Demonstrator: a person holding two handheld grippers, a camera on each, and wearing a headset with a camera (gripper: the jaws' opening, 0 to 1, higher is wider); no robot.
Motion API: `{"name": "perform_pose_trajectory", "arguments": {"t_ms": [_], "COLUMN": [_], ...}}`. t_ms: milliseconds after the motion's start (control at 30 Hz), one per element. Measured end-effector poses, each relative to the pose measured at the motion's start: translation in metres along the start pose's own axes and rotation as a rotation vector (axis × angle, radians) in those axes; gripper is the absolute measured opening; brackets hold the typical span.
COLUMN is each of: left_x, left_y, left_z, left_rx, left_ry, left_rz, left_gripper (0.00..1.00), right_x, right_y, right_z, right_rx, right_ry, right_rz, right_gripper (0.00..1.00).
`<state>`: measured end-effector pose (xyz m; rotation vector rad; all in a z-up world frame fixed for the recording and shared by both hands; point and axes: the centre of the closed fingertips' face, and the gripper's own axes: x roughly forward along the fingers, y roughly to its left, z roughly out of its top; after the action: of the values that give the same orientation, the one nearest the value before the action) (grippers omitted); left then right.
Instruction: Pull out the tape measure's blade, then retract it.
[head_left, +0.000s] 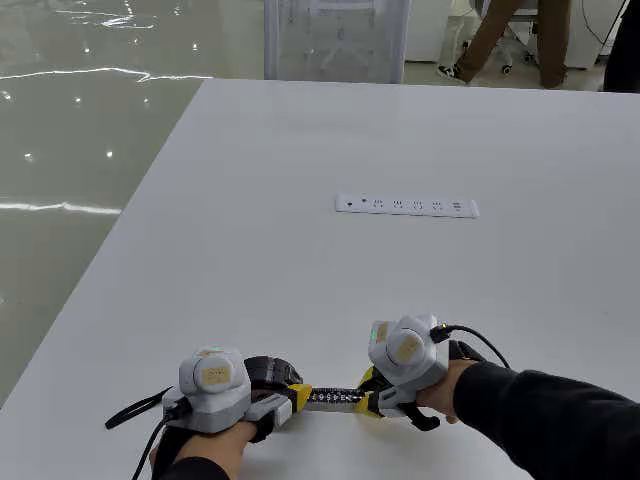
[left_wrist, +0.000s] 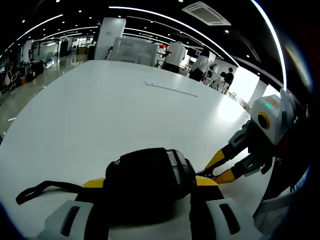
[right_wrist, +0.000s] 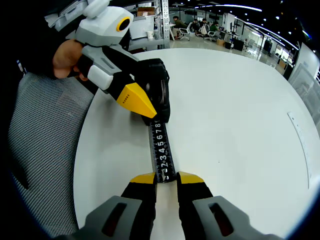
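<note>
Both clamped: left gripper (head_left: 283, 398) on tape measure (left_wrist: 150, 176), right gripper (right_wrist: 165, 178) on blade (right_wrist: 160, 146)

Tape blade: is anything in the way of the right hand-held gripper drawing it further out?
Nothing visible. The right hand-held gripper pinches the blade at its tip, and the power strip lies far off.

blade (right_wrist: 160, 150) tip hidden btwn right tongs (right_wrist: 166, 178)

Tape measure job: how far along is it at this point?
Done: the left hand-held gripper grips the tape measure, and the right hand-held gripper pinches the blade by its tip. In hand: a short stretch of blade is out, numbers up to about 8 showing. Left: the retraction; whether more pulling comes, I cannot tell.
</note>
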<state>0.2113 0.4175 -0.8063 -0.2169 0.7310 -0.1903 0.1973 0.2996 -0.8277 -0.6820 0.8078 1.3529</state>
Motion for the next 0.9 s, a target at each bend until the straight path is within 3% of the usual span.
{"name": "perform_pose_trajectory", "arguments": {"t_ms": [900], "left_x": [0.001], "left_y": [0.001], "left_z": [0.002], "left_rx": [-0.004], "left_ry": [0.003], "left_rz": [-0.033], "left_gripper": [0.60], "right_x": [0.013], "right_y": [0.005], "right_z": [0.021], "right_rx": [0.010], "right_ry": [-0.051], "right_rz": [0.028], "right_gripper": [0.12]}}
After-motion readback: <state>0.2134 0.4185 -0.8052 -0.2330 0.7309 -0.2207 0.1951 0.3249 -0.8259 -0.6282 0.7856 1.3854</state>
